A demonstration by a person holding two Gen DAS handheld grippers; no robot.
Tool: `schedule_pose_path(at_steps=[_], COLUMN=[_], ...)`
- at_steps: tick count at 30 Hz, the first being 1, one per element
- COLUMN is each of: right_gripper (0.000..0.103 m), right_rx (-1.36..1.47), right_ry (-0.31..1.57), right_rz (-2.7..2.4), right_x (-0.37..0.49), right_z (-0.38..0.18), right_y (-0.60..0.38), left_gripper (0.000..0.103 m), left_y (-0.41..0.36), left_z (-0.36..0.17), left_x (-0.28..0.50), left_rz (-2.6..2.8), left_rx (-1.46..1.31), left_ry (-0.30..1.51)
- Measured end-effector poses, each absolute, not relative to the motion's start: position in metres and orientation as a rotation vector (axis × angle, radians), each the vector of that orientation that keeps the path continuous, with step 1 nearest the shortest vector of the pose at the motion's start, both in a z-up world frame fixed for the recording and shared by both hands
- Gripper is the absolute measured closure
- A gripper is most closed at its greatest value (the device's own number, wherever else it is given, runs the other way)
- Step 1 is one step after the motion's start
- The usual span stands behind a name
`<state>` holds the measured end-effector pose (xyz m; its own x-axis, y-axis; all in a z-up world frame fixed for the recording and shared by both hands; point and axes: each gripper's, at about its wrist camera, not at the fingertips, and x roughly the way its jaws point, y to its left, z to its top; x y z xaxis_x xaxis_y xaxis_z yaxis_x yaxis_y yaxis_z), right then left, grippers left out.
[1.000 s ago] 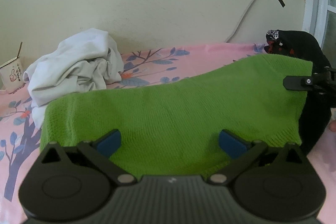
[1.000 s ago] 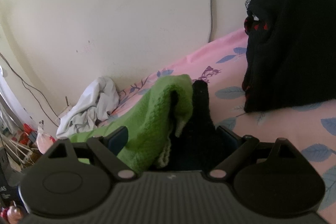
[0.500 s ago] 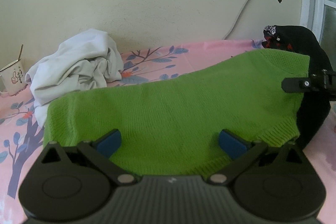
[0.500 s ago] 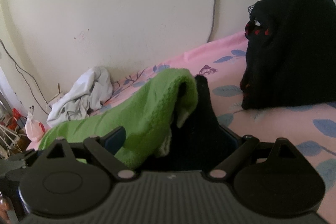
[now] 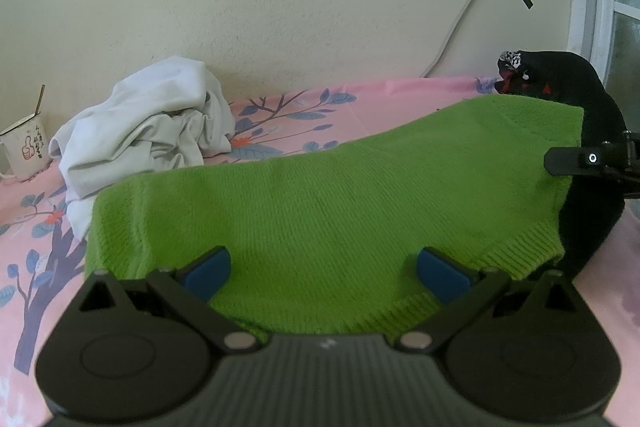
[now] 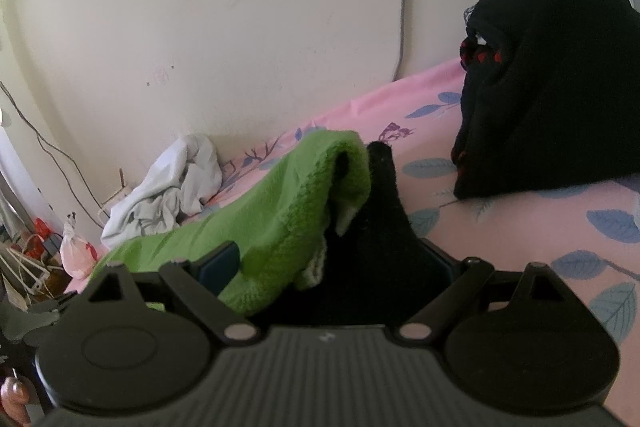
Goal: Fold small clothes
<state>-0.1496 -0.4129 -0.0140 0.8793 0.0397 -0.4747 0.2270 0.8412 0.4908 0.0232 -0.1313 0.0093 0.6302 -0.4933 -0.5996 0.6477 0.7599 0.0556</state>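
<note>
Green knit sweater [image 5: 328,211] stretched between 2 grippers above the pink sheet [image 5: 280,115].
Left gripper [image 5: 326,273] spread apart around its hem; right gripper [image 6: 332,263] pinching its bunched end.

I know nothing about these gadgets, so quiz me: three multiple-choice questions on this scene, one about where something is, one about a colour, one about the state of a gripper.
1. Where is the crumpled white garment?
A. Hanging on the wall
B. On the pink bedsheet, behind the knitted top, near the wall
C. In the left gripper

2. What colour is the knitted top spread across the bed?
A. Green
B. Red
C. Yellow

3. How does the left gripper stand?
A. Shut on the mug
B. Out of view
C. Open, blue pads wide apart over the top

Answers: 1 B, it lies heaped on the sheet by the wall. 2 A, the knit is bright green. 3 C, the pads stand far apart with cloth between.
</note>
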Motion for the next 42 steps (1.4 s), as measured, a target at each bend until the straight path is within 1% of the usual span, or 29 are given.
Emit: schedule_pose_path(at_steps=[42], right_gripper=[0.016], right_rx=[0.673], right_ry=[0.462], right_rz=[-0.084], right_x=[-0.1586], right_z=[-0.0159], right_y=[-0.4208], left_gripper=[0.000], left_y=[-0.1304], left_z=[0.0094], left_x=[0.0194], left_rz=[-0.669], left_rx=[0.280], left_ry=[0.589])
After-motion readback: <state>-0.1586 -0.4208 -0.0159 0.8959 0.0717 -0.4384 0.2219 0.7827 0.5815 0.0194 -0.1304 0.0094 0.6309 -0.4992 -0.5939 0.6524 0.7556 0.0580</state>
